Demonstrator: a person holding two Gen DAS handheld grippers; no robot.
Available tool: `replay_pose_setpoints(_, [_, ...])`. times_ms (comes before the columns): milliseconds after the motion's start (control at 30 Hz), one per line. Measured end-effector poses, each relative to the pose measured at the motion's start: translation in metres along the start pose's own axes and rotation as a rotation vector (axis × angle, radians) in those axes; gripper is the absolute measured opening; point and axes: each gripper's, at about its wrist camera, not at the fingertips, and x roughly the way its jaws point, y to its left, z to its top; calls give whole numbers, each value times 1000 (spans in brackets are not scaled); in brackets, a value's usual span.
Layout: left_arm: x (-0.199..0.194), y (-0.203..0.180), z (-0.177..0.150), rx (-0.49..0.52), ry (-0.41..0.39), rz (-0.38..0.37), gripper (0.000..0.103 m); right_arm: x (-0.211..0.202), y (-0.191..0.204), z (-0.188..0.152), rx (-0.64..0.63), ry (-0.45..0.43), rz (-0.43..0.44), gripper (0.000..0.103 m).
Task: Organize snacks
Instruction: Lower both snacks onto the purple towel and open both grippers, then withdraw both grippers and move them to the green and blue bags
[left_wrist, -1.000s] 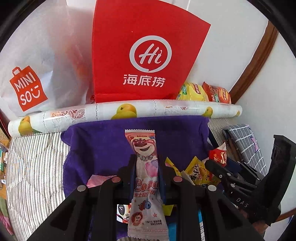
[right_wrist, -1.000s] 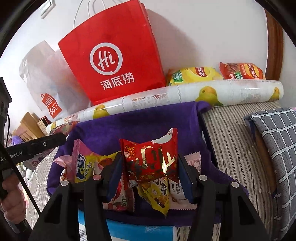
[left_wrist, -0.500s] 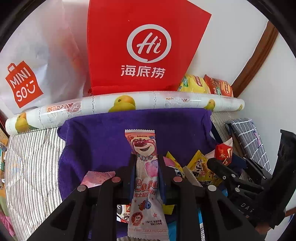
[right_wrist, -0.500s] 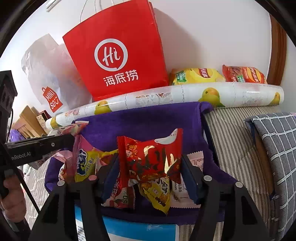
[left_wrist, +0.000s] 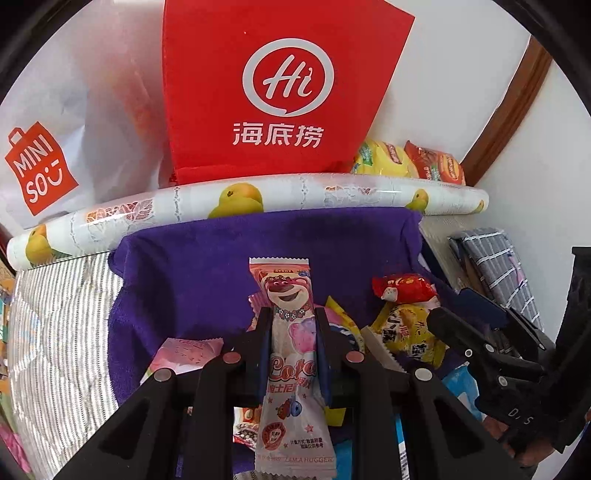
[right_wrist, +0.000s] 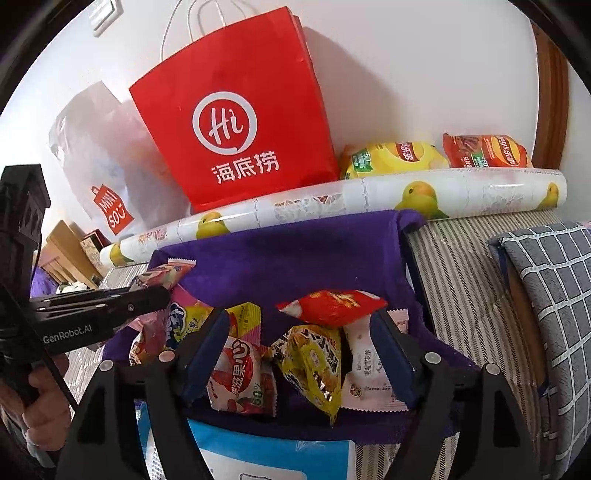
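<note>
My left gripper (left_wrist: 292, 325) is shut on a long pink bear-print candy packet (left_wrist: 284, 284), held upright over the purple cloth (left_wrist: 221, 266). From the right wrist view its tip (right_wrist: 147, 299) and that packet (right_wrist: 166, 275) show at the left. My right gripper (right_wrist: 301, 325) is opening. A red packet (right_wrist: 332, 306) lies loose between its jaws on a pile of snacks, and the pads do not press it. Under it lie a yellow packet (right_wrist: 314, 362), a lychee jelly packet (right_wrist: 240, 373) and a white packet (right_wrist: 369, 369). The red packet (left_wrist: 402, 286) also shows in the left wrist view.
A red paper bag (right_wrist: 236, 122) and a white Miniso bag (right_wrist: 103, 166) lean on the wall. A printed roll (right_wrist: 369, 199) lies across the cloth's far edge, with yellow (right_wrist: 391, 157) and red (right_wrist: 487, 151) chip bags behind. A grey checked cushion (right_wrist: 554, 295) lies right; a blue-white pack (right_wrist: 266, 454) sits in front.
The right jaws have spread apart and the red packet has dropped from upright between them to lying flat on the pile. The left gripper still holds the pink packet.
</note>
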Motion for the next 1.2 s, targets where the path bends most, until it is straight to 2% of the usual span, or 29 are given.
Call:
replay_pose_setpoints(100, [0, -1, -1, -7, -5, -31, 20, -4, -3, 1, 18, -15, 11, 78])
replay_pose_setpoints(267, [1, -7, -3, 19, -12, -8, 20, -7, -7, 2, 41, -27, 13, 78])
replay_pose_setpoints(500, [1, -2, -2, -6, -14, -32, 22, -11, -11, 3, 57, -42, 10, 78])
replay_pose_setpoints(700, [-1, -6, -2, 14, -9, -60, 24, -13, -14, 3, 69, -49, 8, 78])
replay_pose_setpoints(800, [-3, -8, -1, 25, -13, -64, 39, -13, -14, 3, 71, -52, 7, 78])
replay_pose_setpoints(900, [-6, -9, 0, 28, -26, -68, 45, -14, -14, 3, 68, -53, 4, 78])
replay_pose_setpoints(1033, [-11, -3, 2, 0, -37, -110, 60, -12, -14, 3, 65, -48, -6, 78])
replay_pose_setpoints(1200, [-17, 2, 4, -14, -53, -111, 64, -13, -14, 3, 66, -54, -4, 78])
